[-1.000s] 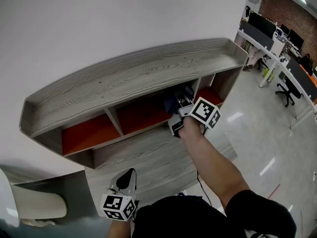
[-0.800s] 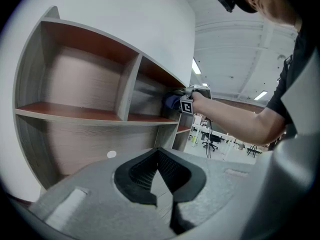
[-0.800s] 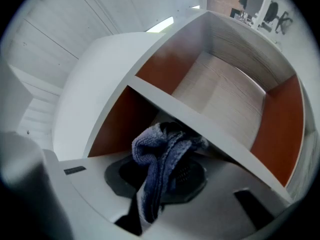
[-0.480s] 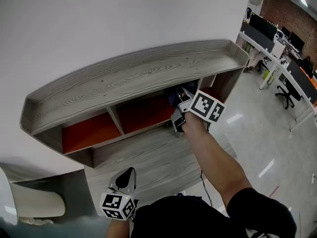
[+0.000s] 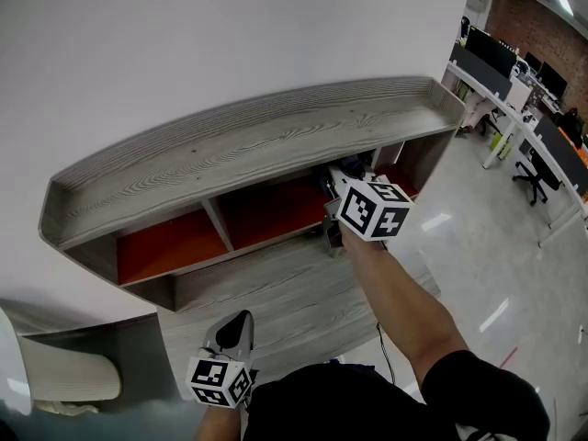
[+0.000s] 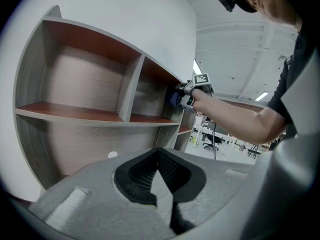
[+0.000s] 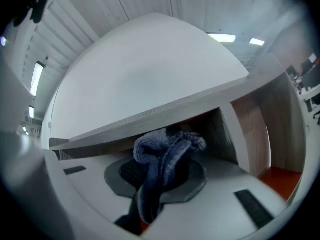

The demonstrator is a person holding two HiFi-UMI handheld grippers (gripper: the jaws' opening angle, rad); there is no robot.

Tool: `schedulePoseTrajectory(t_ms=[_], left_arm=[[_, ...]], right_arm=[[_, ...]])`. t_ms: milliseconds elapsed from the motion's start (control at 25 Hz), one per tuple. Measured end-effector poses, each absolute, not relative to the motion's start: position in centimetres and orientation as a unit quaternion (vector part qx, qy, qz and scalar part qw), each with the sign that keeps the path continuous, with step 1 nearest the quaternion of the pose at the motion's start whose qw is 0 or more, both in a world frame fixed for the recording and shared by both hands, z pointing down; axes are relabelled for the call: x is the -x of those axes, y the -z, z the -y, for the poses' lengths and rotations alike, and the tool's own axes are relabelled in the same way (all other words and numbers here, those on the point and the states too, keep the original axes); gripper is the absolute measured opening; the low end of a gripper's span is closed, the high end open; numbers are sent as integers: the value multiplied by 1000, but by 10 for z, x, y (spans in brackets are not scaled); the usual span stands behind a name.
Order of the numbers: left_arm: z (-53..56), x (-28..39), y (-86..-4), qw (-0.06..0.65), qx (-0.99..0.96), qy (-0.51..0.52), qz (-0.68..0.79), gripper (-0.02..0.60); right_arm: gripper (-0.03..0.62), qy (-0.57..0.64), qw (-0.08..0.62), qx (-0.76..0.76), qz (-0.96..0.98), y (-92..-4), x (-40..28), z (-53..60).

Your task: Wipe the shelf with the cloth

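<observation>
The grey wooden shelf stands against a white wall, with red boards in its upper compartments. My right gripper reaches into the middle compartment near the right divider, shut on a dark blue cloth. In the right gripper view the cloth bunches between the jaws under the shelf's top board. My left gripper hangs low, below the shelf's front, shut with nothing in it. The left gripper view shows its jaws meeting, and far off the right gripper with the cloth at the shelf.
A wide grey lower board juts out under the compartments. Office desks and chairs fill the room at the right. A white rounded seat sits at the lower left. A cable runs over the pale floor.
My right gripper has carried the cloth to the right along the middle compartment, toward the divider. The left gripper has stayed where it was.
</observation>
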State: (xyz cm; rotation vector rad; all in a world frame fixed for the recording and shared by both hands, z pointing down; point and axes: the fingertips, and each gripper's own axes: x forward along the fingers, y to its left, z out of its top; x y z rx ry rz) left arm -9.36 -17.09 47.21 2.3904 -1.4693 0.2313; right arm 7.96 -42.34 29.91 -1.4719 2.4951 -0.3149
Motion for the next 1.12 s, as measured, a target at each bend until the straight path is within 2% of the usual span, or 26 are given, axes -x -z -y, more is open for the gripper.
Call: schedulePoseTrajectory(t_ms=[1120], left_arm=[[157, 126, -476, 169, -816, -72, 549, 9]], right_arm=[[78, 4, 34, 415, -909, -299, 56, 376]])
